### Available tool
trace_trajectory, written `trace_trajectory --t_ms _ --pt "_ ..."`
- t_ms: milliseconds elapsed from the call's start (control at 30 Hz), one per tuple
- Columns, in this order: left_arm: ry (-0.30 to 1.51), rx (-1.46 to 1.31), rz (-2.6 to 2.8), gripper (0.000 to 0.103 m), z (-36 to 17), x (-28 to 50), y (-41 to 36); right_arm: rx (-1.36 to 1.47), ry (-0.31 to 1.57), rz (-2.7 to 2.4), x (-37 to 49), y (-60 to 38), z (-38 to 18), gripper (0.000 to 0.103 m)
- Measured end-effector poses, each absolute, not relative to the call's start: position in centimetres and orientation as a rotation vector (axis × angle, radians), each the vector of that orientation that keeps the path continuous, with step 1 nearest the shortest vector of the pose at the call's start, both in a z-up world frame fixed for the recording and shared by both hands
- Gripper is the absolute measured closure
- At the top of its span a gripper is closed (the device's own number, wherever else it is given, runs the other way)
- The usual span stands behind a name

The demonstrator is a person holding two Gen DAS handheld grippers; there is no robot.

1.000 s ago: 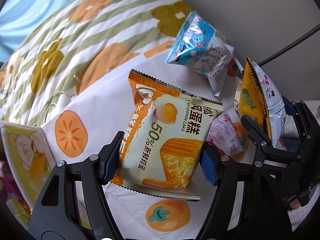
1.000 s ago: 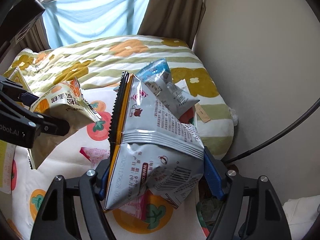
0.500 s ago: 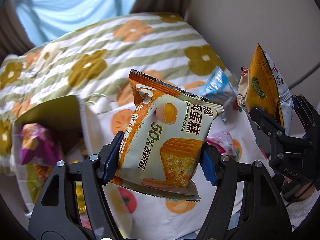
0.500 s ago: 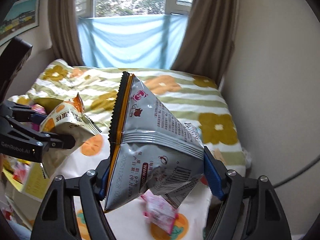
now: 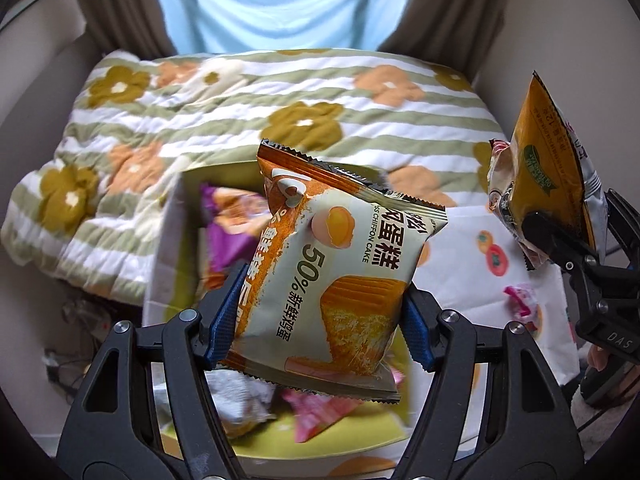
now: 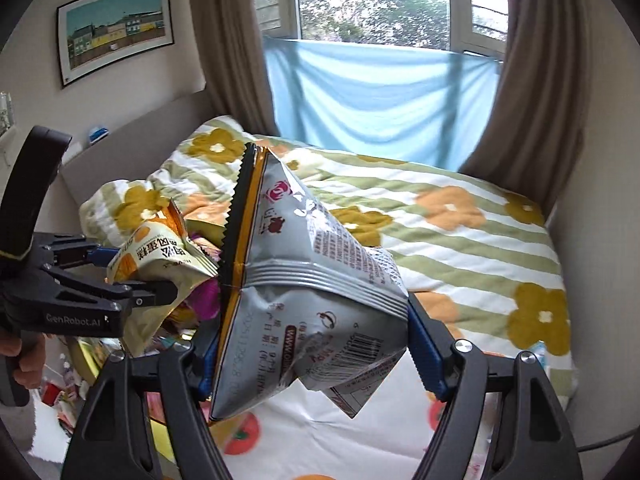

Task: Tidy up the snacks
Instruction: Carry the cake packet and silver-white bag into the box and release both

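Observation:
My left gripper [image 5: 320, 320] is shut on an orange and cream chiffon cake packet [image 5: 332, 264], held in the air over an open yellow-green box [image 5: 172, 240] that holds purple, pink and silver snack packs. My right gripper [image 6: 308, 344] is shut on a silver and orange snack bag [image 6: 312, 292], also lifted clear of the bed. The right wrist view shows the left gripper [image 6: 132, 280] with its cake packet [image 6: 160, 256] at the left. In the left wrist view the right gripper [image 5: 568, 240] and its bag [image 5: 548, 168] stand at the right edge.
A white cloth with orange fruit prints [image 5: 480, 280] lies on the flowered, striped quilt [image 5: 280, 100]; a small pink packet [image 5: 520, 304] rests on it. Curtains and a window [image 6: 380, 8] are behind the bed. A wall runs along the right side. Clutter lies on the floor [image 6: 64, 384] at the left.
Both grippers have risen with their packets and swung left, from above the fruit-print cloth to above the open box. The blue snack bag has left both views.

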State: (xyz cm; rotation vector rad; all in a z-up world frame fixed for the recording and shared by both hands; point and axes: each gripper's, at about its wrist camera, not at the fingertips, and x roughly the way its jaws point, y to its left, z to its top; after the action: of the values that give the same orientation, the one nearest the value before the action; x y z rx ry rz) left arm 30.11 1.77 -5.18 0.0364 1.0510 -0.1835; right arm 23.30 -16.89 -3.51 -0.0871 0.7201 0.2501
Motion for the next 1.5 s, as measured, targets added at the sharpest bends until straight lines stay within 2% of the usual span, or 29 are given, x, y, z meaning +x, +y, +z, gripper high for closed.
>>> trace_trajectory --t_ms 200,433,467,500,567,1133,1233,1300,1367,1500 --pt "1.073 0.015 -0.149 0.037 -6.8 30.1 6.8 -0.065 0.766 0.296 25.9 -11.4 -5.3 0.031" --pt "1.119 0.009 -0.226 0.035 -9.7 30.8 8.0 -0.048 0.816 0.270 27.6 -8.7 -6.9 0.031" --pt "1.119 0.009 -0.244 0.031 -9.9 31.0 8.0 -0.041 0.825 0.259 27.8 -8.8 -7.1 0.031" --pt "1.116 0.015 -0.261 0.019 -10.1 31.0 8.0 -0.032 0.834 0.247 27.9 -8.9 -7.2 0.031" --pt "1.096 0.038 -0.265 0.002 -10.3 31.1 8.0 -0.013 0.845 0.227 28.1 -9.2 -7.5 0.031" --pt "1.096 -0.039 -0.143 0.001 -11.5 33.0 10.8 0.031 0.937 0.243 32.7 -9.3 -10.5 0.030" --pt "1.111 -0.039 -0.124 0.001 -12.0 33.3 10.7 0.068 0.939 0.240 33.3 -9.6 -10.9 0.022" --pt "1.120 -0.034 -0.120 0.001 -12.2 33.2 10.3 0.096 0.926 0.242 33.2 -9.8 -10.8 0.008" --pt "1.125 -0.015 -0.110 0.001 -12.4 33.1 10.1 0.096 0.909 0.252 32.8 -9.8 -10.6 0.002" --pt "1.120 0.001 -0.109 0.001 -12.3 32.7 9.8 0.028 0.875 0.254 31.5 -9.3 -10.4 0.001"
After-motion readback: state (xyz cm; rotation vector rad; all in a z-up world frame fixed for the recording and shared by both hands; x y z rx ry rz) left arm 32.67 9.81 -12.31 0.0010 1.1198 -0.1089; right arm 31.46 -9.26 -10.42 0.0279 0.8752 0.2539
